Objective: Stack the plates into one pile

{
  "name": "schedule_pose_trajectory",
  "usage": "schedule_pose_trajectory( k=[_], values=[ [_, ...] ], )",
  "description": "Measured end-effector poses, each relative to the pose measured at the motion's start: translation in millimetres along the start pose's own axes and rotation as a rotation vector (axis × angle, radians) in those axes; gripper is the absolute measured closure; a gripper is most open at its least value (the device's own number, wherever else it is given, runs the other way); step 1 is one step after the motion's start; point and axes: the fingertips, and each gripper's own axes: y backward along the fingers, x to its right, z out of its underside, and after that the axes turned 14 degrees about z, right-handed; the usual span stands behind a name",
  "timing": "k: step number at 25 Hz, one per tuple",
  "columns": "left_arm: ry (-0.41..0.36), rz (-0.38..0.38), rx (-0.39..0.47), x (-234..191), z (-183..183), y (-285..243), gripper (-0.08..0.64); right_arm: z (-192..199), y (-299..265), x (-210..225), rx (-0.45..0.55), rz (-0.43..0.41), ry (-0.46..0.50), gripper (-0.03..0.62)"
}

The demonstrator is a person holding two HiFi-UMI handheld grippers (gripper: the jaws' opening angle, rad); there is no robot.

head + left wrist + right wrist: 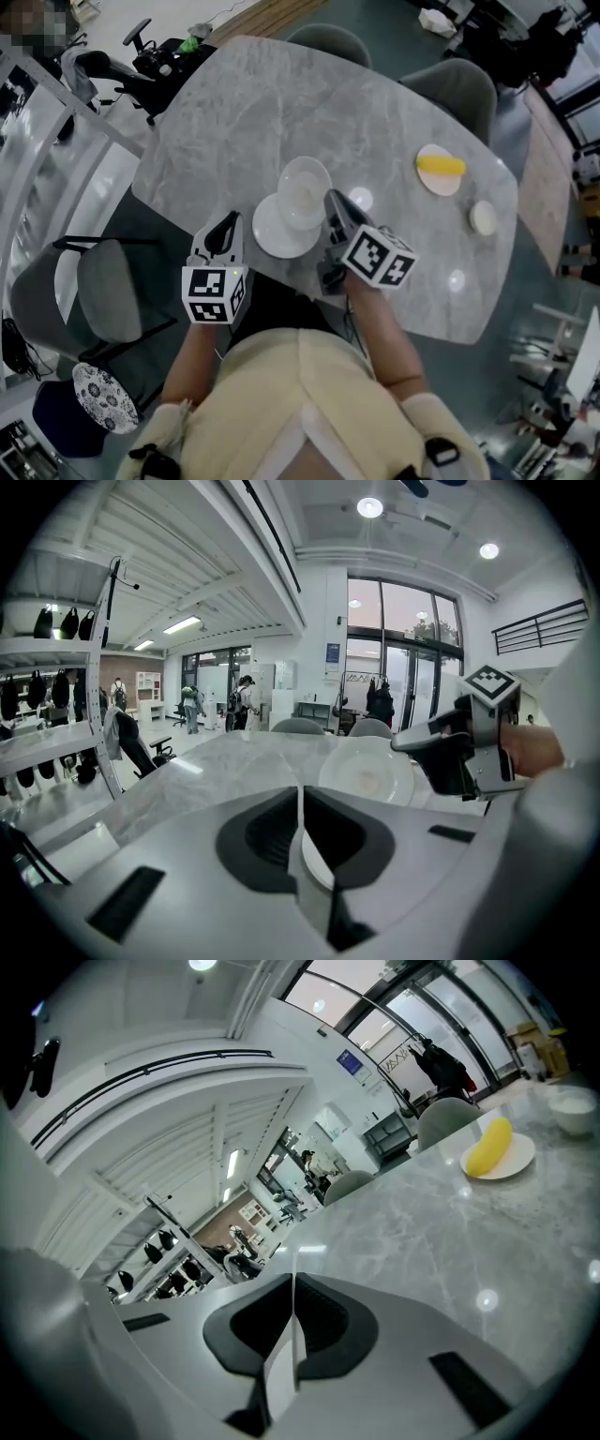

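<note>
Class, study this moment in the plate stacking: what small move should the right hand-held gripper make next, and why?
Probably level the tilted plate and lower it onto the flat plate. The right hand-held gripper pinches the tilted plate's rim, and in the head view that plate overlaps the flat plate on the table, so it seems nearly above it but not yet resting on it.

Tilted plate (305,187): white and round; we see it raised on a slant, its rim pinched by the right gripper (330,199), overlapping the flat plate.
Flat plate (281,239): white, lying level near the table (262,112) edge closest to us.
</note>
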Motion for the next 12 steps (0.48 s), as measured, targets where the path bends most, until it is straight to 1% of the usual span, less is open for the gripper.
schedule_pose_trajectory(
  k=[8, 12],
  values=[
    [0.026, -0.039, -0.006, 2.1, 9.8, 8.9, 0.555, 29.9, 15.8, -7.7, -0.074, -0.073, -0.023, 0.58],
    [0.033, -0.054, -0.016, 1.9, 15.5, 12.0, 0.557, 43.1, 20.9, -6.0, -0.1, -0.087, -0.04, 0.58]
  ],
)
